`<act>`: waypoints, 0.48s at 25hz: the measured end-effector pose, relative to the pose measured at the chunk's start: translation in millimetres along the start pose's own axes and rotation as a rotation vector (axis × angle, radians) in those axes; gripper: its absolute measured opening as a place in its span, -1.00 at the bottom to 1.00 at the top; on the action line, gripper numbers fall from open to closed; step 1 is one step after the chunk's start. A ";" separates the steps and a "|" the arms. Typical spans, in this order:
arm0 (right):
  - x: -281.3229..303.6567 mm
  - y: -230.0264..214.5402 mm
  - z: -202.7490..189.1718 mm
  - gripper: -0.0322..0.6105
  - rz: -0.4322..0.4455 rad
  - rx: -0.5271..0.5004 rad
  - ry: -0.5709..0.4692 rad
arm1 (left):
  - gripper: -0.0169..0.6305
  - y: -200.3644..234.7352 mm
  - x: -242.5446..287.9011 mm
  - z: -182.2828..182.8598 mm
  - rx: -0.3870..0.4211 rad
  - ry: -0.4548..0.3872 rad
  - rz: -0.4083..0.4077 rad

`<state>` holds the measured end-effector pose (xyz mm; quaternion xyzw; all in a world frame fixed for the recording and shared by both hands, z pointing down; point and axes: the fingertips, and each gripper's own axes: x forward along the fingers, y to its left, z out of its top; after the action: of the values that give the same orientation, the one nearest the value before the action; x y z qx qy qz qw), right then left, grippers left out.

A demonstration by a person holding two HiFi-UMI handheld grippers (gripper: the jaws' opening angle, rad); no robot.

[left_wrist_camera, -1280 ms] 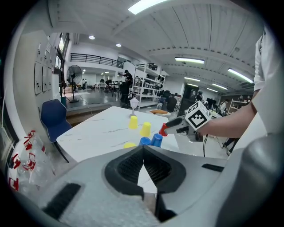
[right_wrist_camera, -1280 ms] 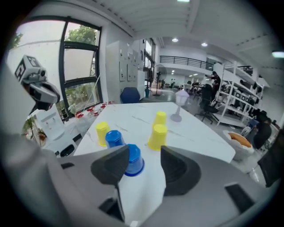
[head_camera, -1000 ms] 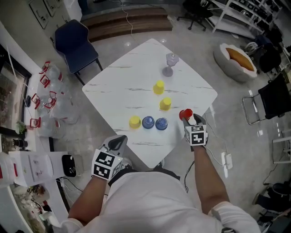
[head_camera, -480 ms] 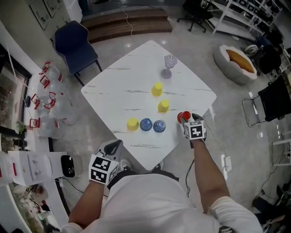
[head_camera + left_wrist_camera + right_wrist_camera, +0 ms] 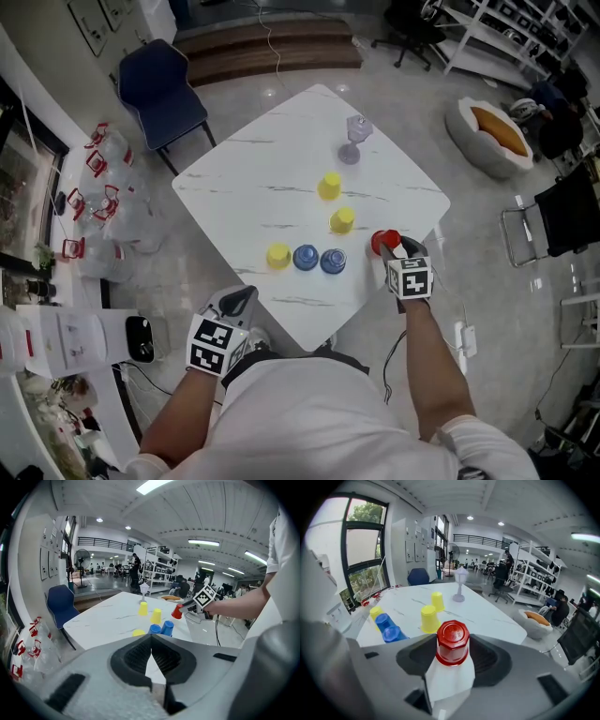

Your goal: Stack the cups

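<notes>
Off the table's seven o'clock edge, the left gripper [image 5: 244, 298] hangs above the floor, its jaws pressed together on nothing. On the white marble table [image 5: 262, 178], a row of upturned cups runs along the near side: a yellow cup [image 5: 278, 254], a blue cup [image 5: 306, 257] just beside it, and a second blue cup [image 5: 333, 261] next to that. At one o'clock from the row stands a nearer yellow cup [image 5: 342, 220], and at twelve o'clock from it a farther yellow cup [image 5: 329, 186]. A clear goblet [image 5: 355, 139] stands upright near the table's twelve o'clock corner. At the four o'clock edge, the red cup [image 5: 384, 241] sits upside down, grasped by the right gripper [image 5: 394, 249], whose jaws have just been closing and now press its sides.
</notes>
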<state>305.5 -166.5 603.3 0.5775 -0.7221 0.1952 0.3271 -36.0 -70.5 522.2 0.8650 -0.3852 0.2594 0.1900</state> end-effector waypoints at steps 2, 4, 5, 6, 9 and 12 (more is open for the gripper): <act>-16.2 11.3 18.8 -0.21 0.015 -0.020 -0.040 | -0.92 0.0 2.3 3.3 0.007 -0.003 -0.011; -30.4 27.6 37.1 -0.21 0.040 -0.052 -0.073 | -0.92 -1.2 5.8 6.0 0.016 -0.007 -0.024; -36.1 38.6 45.1 -0.21 0.059 -0.072 -0.087 | -0.92 -2.1 7.3 6.8 0.019 -0.009 -0.029; -40.8 51.4 52.3 -0.21 0.081 -0.094 -0.098 | -0.92 -3.0 8.4 7.4 0.022 -0.011 -0.035; -48.6 96.0 69.2 -0.21 0.161 -0.163 -0.115 | -0.92 -4.2 9.4 8.8 0.030 -0.015 -0.046; -47.3 140.3 77.7 -0.21 0.233 -0.223 -0.109 | -0.92 -3.2 7.4 8.8 0.038 -0.014 -0.054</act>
<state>157.0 -148.4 528.6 0.4595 -0.8182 0.1188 0.3245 -26.7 -77.3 519.2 0.8804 -0.3580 0.2552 0.1779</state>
